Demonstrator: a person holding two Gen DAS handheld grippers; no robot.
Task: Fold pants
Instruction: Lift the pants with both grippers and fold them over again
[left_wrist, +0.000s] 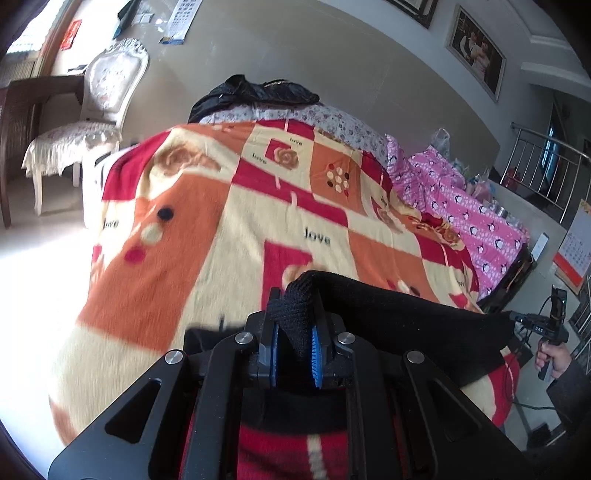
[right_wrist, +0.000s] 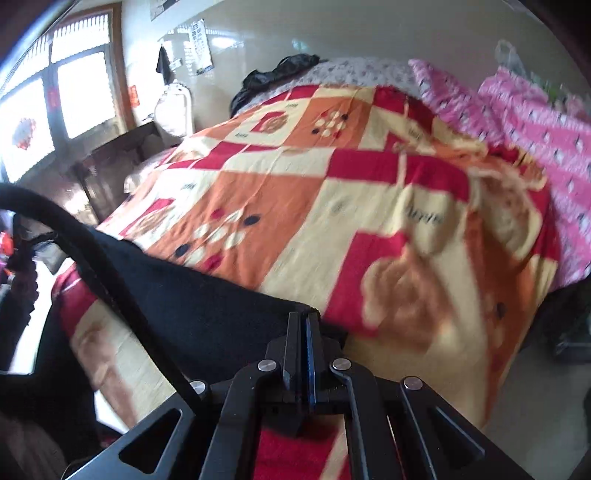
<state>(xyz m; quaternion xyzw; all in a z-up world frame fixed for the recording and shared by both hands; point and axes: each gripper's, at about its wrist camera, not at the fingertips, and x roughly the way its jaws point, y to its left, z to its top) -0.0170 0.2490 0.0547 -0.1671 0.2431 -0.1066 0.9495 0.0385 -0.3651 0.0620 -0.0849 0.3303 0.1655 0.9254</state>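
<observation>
The black pants (left_wrist: 406, 317) hang stretched between my two grippers, above the near edge of a bed with a red, orange and cream blanket (left_wrist: 229, 206). My left gripper (left_wrist: 295, 302) is shut on a thick fold of the black fabric between its blue pads. My right gripper (right_wrist: 303, 321) is shut on the other end of the pants (right_wrist: 192, 295), which run off to the left. The right gripper also shows in the left wrist view (left_wrist: 546, 328), held by a hand.
A pink penguin-print quilt (left_wrist: 465, 214) lies along the bed's right side. A dark garment (left_wrist: 255, 92) lies at the far end of the bed. A white chair (left_wrist: 92, 122) and dark wooden table (right_wrist: 118, 162) stand left of the bed.
</observation>
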